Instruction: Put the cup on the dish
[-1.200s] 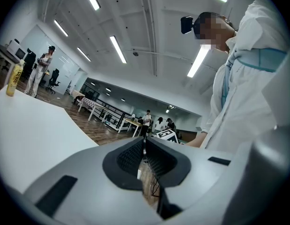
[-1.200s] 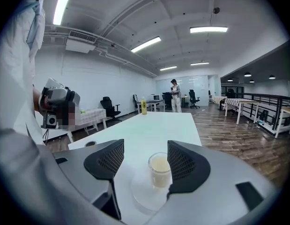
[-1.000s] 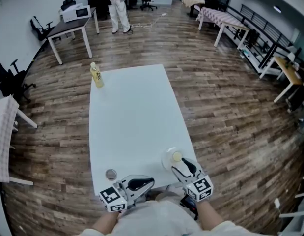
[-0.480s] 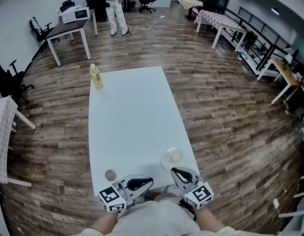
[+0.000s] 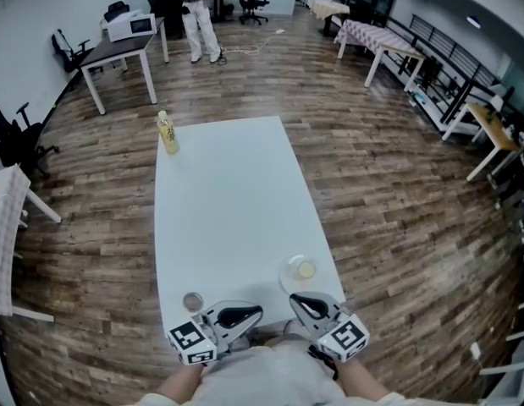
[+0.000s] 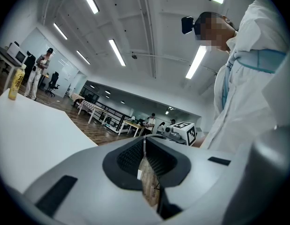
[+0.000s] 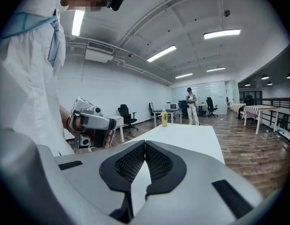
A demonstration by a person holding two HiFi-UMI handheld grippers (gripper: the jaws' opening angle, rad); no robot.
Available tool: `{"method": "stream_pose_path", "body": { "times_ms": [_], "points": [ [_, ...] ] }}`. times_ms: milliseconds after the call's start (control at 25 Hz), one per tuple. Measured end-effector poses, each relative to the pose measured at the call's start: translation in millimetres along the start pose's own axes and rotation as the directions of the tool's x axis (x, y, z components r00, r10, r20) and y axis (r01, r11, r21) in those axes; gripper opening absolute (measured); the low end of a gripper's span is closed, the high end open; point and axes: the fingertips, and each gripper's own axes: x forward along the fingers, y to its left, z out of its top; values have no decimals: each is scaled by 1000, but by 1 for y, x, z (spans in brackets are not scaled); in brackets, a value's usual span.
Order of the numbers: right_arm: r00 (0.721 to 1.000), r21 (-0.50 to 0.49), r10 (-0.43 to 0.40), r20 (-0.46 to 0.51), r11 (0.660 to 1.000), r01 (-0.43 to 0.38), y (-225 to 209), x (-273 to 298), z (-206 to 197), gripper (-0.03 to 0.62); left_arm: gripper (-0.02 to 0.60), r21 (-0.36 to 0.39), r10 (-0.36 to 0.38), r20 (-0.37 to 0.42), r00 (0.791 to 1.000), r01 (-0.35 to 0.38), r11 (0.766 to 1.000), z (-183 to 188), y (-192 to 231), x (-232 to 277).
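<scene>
A small yellowish cup [image 5: 306, 270] stands on a clear round dish [image 5: 290, 276] near the table's front right corner. My right gripper [image 5: 295, 298] is just short of the dish on my side, apart from it. Its jaws have just been closing and now meet, with nothing between them [image 7: 145, 144]. My left gripper [image 5: 258, 312] sits at the table's front edge, pointing right; in the left gripper view its jaws [image 6: 144, 142] also meet, empty. The cup and dish do not show in either gripper view.
A small grey round object [image 5: 192, 301] lies near the front left of the white table [image 5: 228, 210]. A yellow bottle [image 5: 167, 132] stands at the far left corner. Desks, chairs and a standing person [image 5: 201, 15] are further off on the wood floor.
The right gripper, open around the cup a second ago, has drawn back toward me and shut. The cup stays on the dish. The left gripper has not moved.
</scene>
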Motion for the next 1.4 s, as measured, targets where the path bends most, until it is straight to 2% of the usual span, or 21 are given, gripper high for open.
{"method": "stream_pose_path", "body": {
  "times_ms": [200,560,1040,1400],
  "points": [
    [995,-7,97,36,995,-97,26,10,24,32,15,3,3,0,1000,-3,1000,-1,1,-6],
    [979,10,184,81,983,-186,66,23,50,31,15,13,0,-3,1000,0,1000,1,2,-13],
    [981,-51,192,18,980,-191,67,28,43,31,16,13,-2,-1,1000,2,1000,0,2,-19],
    [979,-45,203,12,978,-202,72,33,40,31,15,12,5,-5,1000,-5,1000,-1,5,-20]
  ]
}}
